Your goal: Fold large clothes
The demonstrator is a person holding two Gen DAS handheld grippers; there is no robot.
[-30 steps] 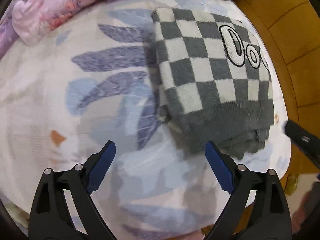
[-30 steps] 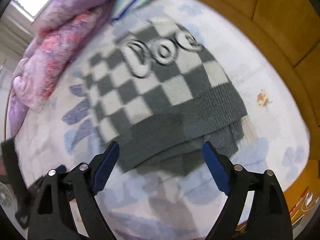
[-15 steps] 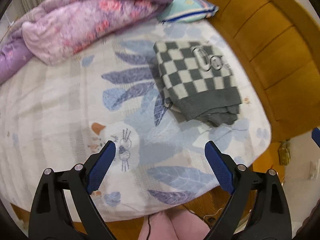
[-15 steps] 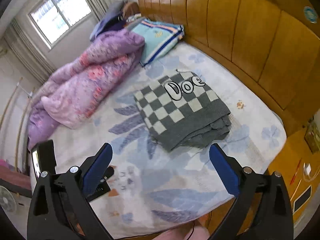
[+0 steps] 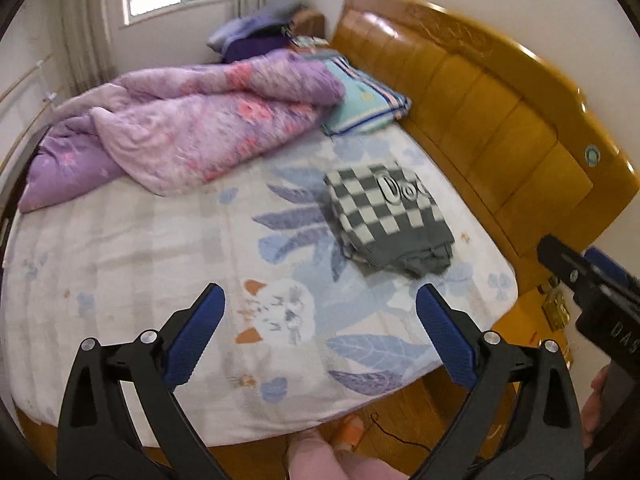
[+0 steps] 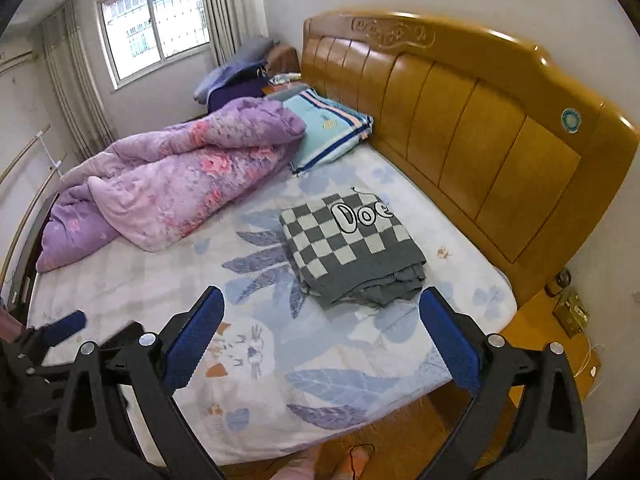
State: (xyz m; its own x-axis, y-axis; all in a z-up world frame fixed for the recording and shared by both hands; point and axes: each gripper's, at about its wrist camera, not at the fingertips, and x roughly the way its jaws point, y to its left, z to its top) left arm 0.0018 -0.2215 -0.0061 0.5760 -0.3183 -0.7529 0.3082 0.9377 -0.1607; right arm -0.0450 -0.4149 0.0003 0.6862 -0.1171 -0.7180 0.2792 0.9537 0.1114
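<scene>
On the bed [image 6: 132, 276], toward the headboard [image 6: 460, 128] side, lies the folded checkered sweater [image 6: 352, 248], a compact grey-and-white rectangle with the letters "Doe" on its top face and its plain grey hem layers stacked at the near edge. It rests flat on the leaf-and-cat printed sheet [image 5: 160, 248], touching nothing else. A rumpled purple floral quilt [image 6: 176, 176] is heaped on the far side of the bed, and a striped turquoise pillow [image 6: 324, 128] sits against the headboard, partly under the quilt's end.

Both tools are held in the air off the near edge of the bed, well apart from the sweater. The left gripper [image 5: 320, 322] has its blue-padded fingers [image 5: 196, 334] spread wide with nothing between them. The right gripper [image 6: 322, 322] is likewise spread wide and holds nothing; its fingers [image 6: 448, 338] frame the sweater from a distance. A window [image 6: 156, 20] with curtains shows on the far wall.
</scene>
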